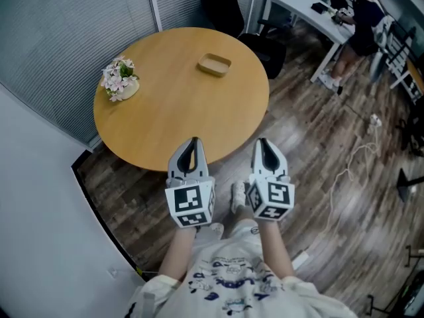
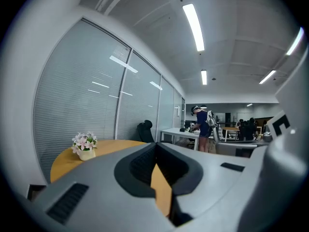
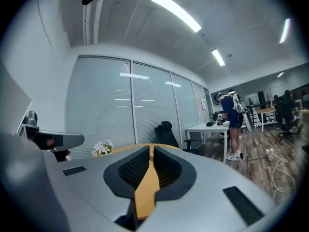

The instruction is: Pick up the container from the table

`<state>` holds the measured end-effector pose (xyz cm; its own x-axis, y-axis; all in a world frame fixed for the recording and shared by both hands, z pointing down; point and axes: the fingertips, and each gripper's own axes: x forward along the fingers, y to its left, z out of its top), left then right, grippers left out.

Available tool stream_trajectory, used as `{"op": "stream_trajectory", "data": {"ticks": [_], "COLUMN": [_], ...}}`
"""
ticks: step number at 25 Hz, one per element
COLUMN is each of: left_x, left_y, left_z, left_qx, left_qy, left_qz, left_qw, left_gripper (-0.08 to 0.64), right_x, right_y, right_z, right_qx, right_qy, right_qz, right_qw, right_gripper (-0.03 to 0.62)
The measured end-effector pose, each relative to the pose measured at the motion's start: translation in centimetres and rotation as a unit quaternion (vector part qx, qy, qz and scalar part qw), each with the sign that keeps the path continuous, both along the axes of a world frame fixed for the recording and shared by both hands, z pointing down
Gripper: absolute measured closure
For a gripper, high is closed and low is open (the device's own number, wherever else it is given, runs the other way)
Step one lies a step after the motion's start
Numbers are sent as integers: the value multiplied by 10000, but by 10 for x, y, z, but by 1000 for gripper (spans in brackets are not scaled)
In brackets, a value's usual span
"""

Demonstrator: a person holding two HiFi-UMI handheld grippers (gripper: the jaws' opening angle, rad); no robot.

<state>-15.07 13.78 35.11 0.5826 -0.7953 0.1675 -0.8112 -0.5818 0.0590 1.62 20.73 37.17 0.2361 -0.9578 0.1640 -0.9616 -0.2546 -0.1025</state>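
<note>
The container is a shallow, light wooden tray lying on the far side of the round wooden table. It does not show in either gripper view. Both grippers hover at the table's near edge, well short of the tray. My left gripper is shut with nothing in it, its fingertips meeting. My right gripper is shut too, only a thin slit showing between its jaws. They sit side by side and point toward the table.
A small pot of pink flowers stands at the table's left edge. Behind the table are a black office chair, a white desk with a person, and glass walls with blinds. White cables lie on the wooden floor.
</note>
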Motion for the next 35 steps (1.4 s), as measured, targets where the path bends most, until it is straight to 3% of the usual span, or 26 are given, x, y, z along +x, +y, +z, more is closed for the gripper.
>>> {"op": "stream_trajectory", "data": {"ticks": [23, 35], "left_x": [146, 162], "left_y": [-168, -218], "left_z": [2, 24], "left_qx": [-125, -401], "left_qy": [-132, -241], "left_qz": [-959, -1354], "left_qw": [9952, 9897], "left_gripper": [557, 557], "right_x": [157, 179], "right_y": [-213, -284], "right_z": [-4, 25], "right_qx": [-20, -265], "right_qy": [-70, -199], "right_qz": [-1059, -1444], "right_qw": [9943, 9890], "right_gripper": [565, 565]}}
